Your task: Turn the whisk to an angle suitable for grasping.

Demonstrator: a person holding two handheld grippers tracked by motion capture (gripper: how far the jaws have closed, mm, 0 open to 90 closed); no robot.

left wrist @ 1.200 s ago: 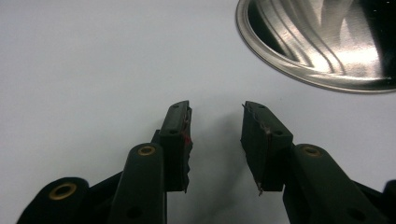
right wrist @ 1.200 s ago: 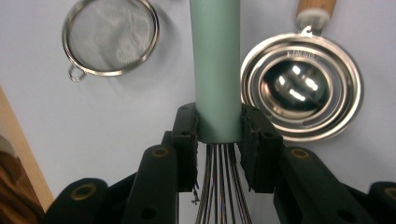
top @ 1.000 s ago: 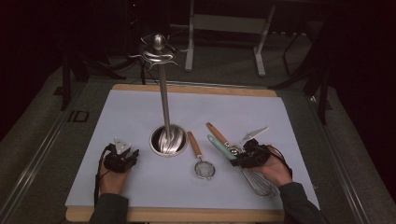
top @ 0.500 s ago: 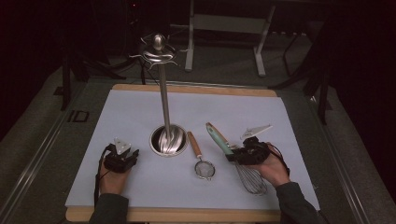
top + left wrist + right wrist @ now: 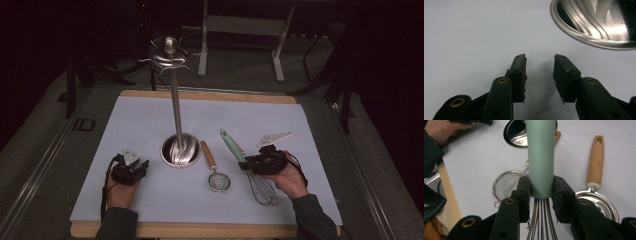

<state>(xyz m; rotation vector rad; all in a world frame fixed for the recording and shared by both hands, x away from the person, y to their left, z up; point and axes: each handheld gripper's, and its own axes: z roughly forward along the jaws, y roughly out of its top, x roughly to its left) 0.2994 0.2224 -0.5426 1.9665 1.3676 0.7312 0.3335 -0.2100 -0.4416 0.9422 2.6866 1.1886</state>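
Right gripper (image 5: 541, 192) fingers (image 5: 523, 192) clamped on the whisk (image 5: 250, 167), gripping the low end of its handle right where the wires start. Whisk: smooth pale mint-green round handle running straight ahead of the fingers, thin steel wire loops fanning back under them toward the hand. Whisk lies low on the white tabletop (image 5: 140, 125). Small mesh strainer (image 5: 507, 185) with wooden handle just beside the fingers, on the left in the right gripper view. Another wooden-handled steel utensil (image 5: 596, 170) on the other side. Left gripper (image 5: 539, 75) fingers apart, nothing between them, resting near the stand's shiny round steel base (image 5: 596, 22), which sits ahead of them.
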